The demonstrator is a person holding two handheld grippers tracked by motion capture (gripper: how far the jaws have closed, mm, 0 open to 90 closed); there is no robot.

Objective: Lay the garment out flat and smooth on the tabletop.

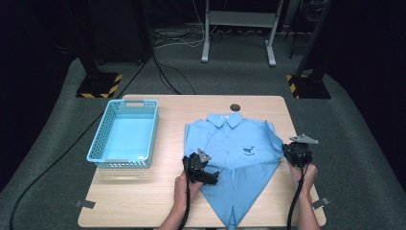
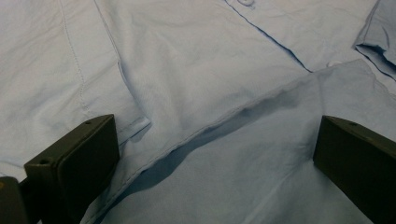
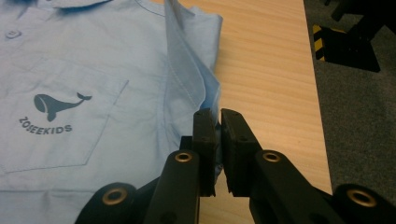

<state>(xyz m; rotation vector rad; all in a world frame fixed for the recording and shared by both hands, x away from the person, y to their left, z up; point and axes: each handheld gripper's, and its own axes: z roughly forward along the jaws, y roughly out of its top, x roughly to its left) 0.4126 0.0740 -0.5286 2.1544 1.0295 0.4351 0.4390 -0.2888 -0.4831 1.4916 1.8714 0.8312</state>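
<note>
A light blue shirt (image 1: 234, 143) lies face up on the wooden surface (image 1: 163, 191) beside a blue basket (image 1: 125, 134), the right claw (image 3: 218, 140) pinching its side edge, the left claw (image 1: 203, 173) spread wide over its folded hem.

My jaws are matt black plastic, flat-faced with faint scuffs; the right gripper (image 3: 217, 140) carries brass-coloured rivets on its arms, and the left gripper (image 2: 215, 163) shows the same dull black blocks. The shirt (image 1: 239, 143) is thin, light blue woven cloth, matt and softly creased, with neat stitched seams and a smooth printed whale (image 3: 60, 104). Its button (image 3: 12, 34) looks like slightly glossy plastic. The table (image 1: 143, 191) is pale wood with fine grain and a smooth satin finish. The basket (image 1: 125, 134) is glossy blue plastic mesh. The floor (image 1: 364, 143) is rough grey carpet.
</note>
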